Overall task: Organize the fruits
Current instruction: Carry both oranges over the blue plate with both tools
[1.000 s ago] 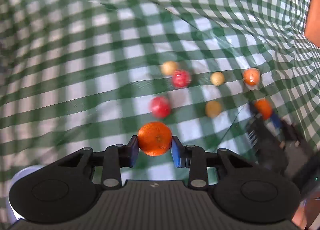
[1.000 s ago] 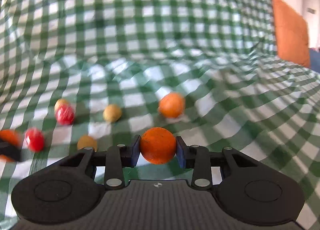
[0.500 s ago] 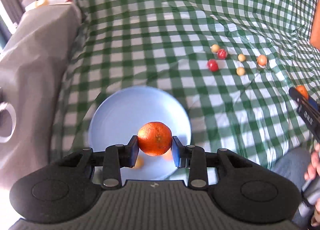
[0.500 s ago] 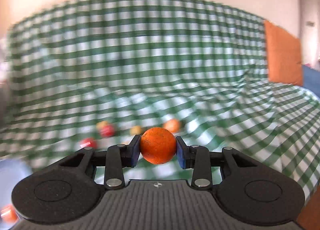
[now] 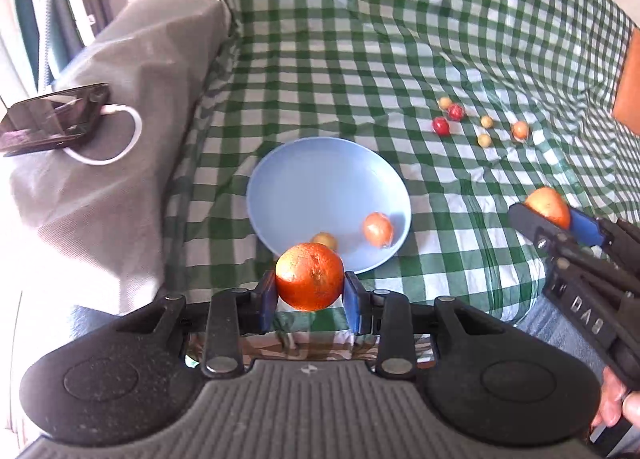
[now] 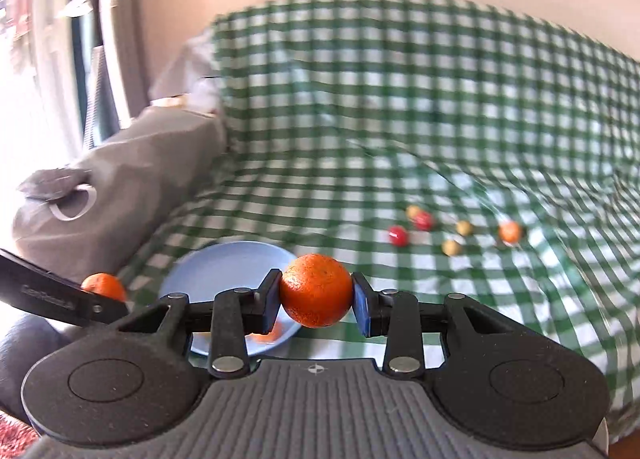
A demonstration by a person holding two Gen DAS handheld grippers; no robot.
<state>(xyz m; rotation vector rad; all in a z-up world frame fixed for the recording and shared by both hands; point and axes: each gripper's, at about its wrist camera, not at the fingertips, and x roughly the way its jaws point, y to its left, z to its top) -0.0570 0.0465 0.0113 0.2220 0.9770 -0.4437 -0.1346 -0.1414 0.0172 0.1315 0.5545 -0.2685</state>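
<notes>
Far left of the left fingers: grey cover (image 5: 120, 107) with a dark phone (image 5: 52, 119) and looped white cable (image 5: 120, 139). Ahead of the fingertips, on the green checked cloth (image 5: 320, 59): blue plate (image 5: 316, 179) holding a small yellow fruit (image 5: 325, 240) and a small orange fruit (image 5: 377, 229), apart from each other. Left gripper (image 5: 310, 301) closed on an orange (image 5: 309, 276), clamped between both blue pads, just short of the plate's near rim. Farther ahead and to the right: loose cluster of small fruits (image 5: 464, 121), two red, the others yellow and orange, well apart from the plate. Right gripper (image 6: 316, 307) clamped on a second orange (image 6: 315, 290), pads pressed to both sides; plate ahead and left of those fingers, cluster ahead and right.
</notes>
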